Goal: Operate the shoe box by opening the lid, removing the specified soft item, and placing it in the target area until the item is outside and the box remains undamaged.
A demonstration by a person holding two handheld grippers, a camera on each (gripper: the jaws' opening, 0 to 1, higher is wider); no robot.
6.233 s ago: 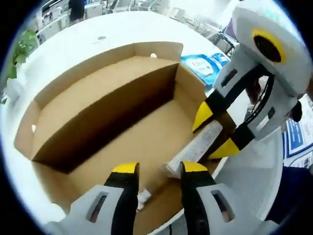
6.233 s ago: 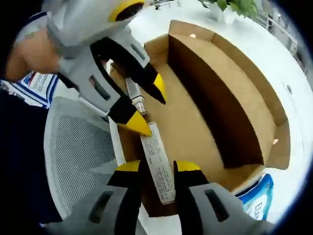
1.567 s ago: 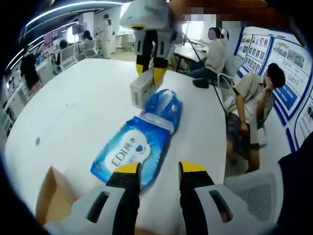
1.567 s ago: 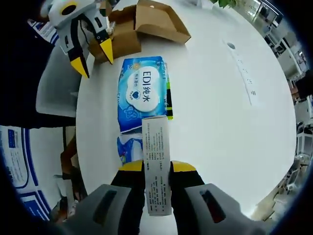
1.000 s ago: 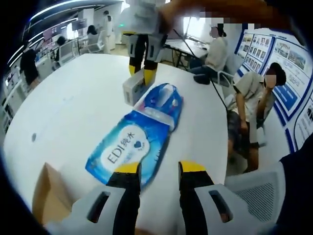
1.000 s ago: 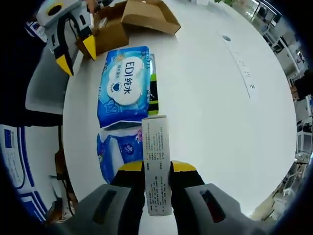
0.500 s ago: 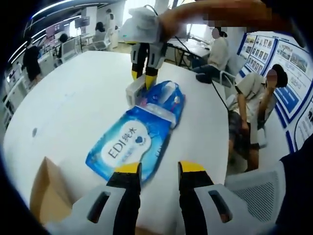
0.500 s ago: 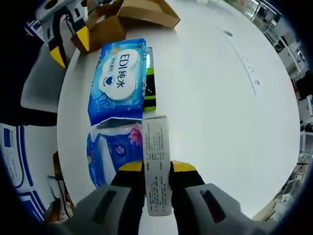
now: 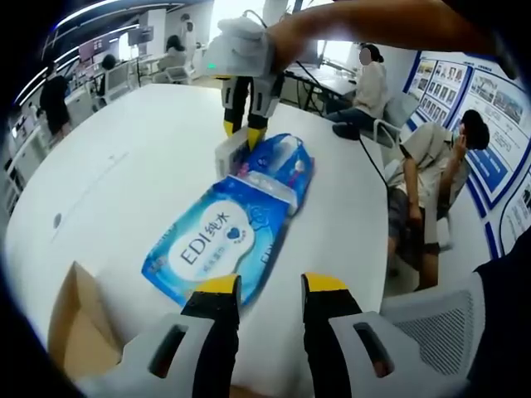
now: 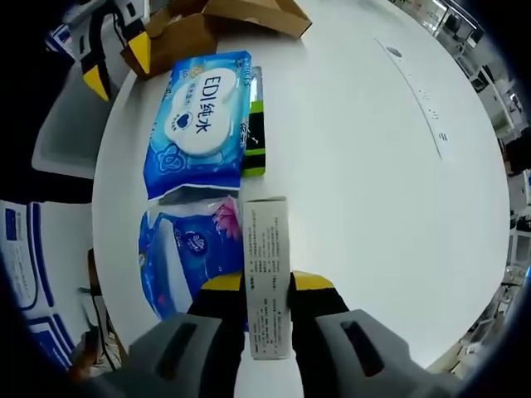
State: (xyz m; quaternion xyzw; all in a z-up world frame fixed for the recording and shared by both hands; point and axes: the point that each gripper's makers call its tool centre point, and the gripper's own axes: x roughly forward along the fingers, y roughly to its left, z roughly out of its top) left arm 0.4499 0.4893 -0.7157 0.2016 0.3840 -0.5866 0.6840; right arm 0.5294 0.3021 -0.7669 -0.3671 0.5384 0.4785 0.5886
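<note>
1. Two tools are in use over a round white surface [image 10: 365,166]. The right tool [image 10: 267,286] is clenched on a long white carton [image 10: 267,274] printed with small text, its jaws pressing the carton's two long sides; in the left gripper view the same right tool [image 9: 241,133] hangs from above with the white carton [image 9: 231,152] low over the surface.
2. Just beside the carton lies a dark blue soft tissue pack [image 10: 195,249], and touching the far end of that pack lies a lighter blue wet-wipe pack marked "EDI" [image 10: 199,116]. A green-and-black item [image 10: 254,141] shows along the wipe pack's edge.
3. In the left gripper view the wet-wipe pack [image 9: 217,247] lies just ahead of the left tool [image 9: 264,286], whose jaws stand apart with nothing between them; the tissue pack [image 9: 280,162] lies beyond it.
4. The brown cardboard shoe box [image 10: 211,25] stands open near the surface's edge, well apart from the carton; one flap of it [image 9: 75,323] shows beside the left tool.
5. The left tool [image 10: 116,62] appears next to the box in the right gripper view.
6. People sit on chairs beyond the surface.
</note>
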